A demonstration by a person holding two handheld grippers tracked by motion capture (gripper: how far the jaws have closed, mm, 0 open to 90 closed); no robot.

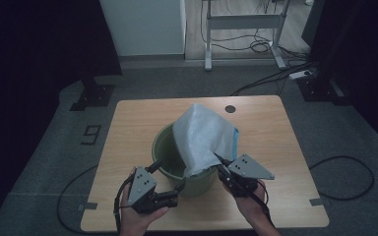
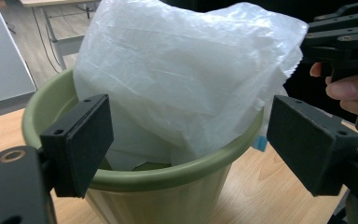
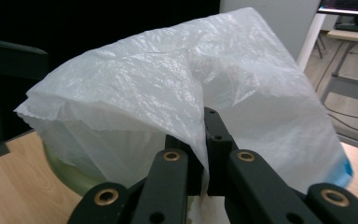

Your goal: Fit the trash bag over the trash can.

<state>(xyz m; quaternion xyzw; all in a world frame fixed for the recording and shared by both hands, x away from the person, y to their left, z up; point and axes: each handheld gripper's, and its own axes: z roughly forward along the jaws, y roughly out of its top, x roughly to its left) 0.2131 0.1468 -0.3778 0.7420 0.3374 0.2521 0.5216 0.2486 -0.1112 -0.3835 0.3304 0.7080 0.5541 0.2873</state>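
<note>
Left tongs [image 1: 170, 179] sit at the near-left rim of the green bin [image 1: 163, 142], jaws spread wide with nothing between them; in the left gripper view the two flat black pads [image 2: 81, 140] stand either side of the rim without touching it, which reads as lining up to take the bag's near edge or to steady the bin. The bin stands mid-table, slightly toward the near edge of the wooden table [image 1: 128, 123]: round, tapered, smooth olive plastic with a rolled lip. The white bag [image 1: 199, 135] is partly down inside it and partly tented above the rim, rising to a peak at the far side. Film is thin, translucent, finely crinkled, with sharp fold lines; a blue band [image 1: 236, 142] shows at its right edge, function unclear. Right tongs [image 1: 219, 164], at the near-right rim, are clamped on a corner of the bag; the right gripper view shows the film pinched flat between the closed jaws and fanning upward from them. Judgement: the corner is held high so the mouth stays open and can be drawn over the lip. The film looks slippery and easy to tear against the rim.
</note>
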